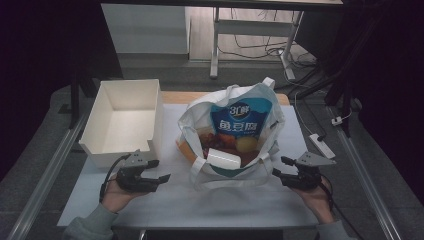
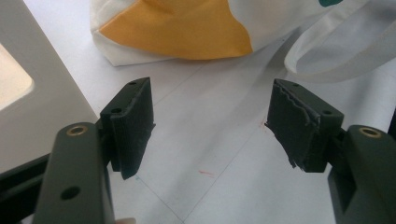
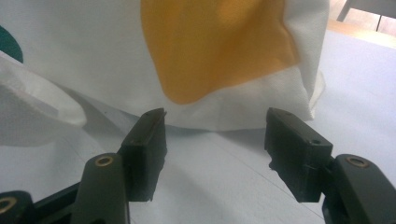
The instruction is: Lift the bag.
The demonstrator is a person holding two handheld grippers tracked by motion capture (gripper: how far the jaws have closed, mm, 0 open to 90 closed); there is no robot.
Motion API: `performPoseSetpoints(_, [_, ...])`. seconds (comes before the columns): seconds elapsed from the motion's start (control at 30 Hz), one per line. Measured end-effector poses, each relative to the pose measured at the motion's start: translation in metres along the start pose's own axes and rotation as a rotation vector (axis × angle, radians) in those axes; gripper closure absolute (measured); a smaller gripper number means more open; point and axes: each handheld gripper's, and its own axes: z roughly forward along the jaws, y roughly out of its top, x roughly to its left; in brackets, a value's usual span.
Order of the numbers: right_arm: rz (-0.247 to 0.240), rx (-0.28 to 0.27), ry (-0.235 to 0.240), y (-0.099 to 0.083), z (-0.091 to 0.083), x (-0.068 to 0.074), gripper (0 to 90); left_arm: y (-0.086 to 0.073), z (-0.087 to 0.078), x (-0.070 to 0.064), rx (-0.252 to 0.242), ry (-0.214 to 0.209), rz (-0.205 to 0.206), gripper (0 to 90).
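A white cloth tote bag point(image 1: 197, 112) with yellow patches stands open at the table's middle. Inside it are a blue snack packet point(image 1: 241, 117), a white box point(image 1: 223, 160), and some round fruit-like items point(image 1: 245, 144). My left gripper point(image 1: 159, 170) rests open on the table left of the bag; its jaws point(image 2: 212, 126) frame bare table, the bag's yellow patch point(image 2: 182, 28) beyond. My right gripper point(image 1: 281, 167) sits open at the bag's right; its jaws point(image 3: 215, 135) point at the bag's side point(image 3: 219, 51), nothing between them.
An empty white open box point(image 1: 125, 117) stands at the left of the white table mat point(image 1: 175, 200). A power strip point(image 1: 321, 145) lies off the table's right edge. Desk legs and cables are behind the table.
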Motion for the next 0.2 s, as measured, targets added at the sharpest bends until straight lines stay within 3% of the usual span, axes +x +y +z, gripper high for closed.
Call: performPoseSetpoints(0.2, [-0.006, 0.001, 0.001, -0.0002, 0.0013, 0.0007, 38.4, -0.0006, 0.0003, 0.0009, 0.000, 0.001, -0.003, 31.6])
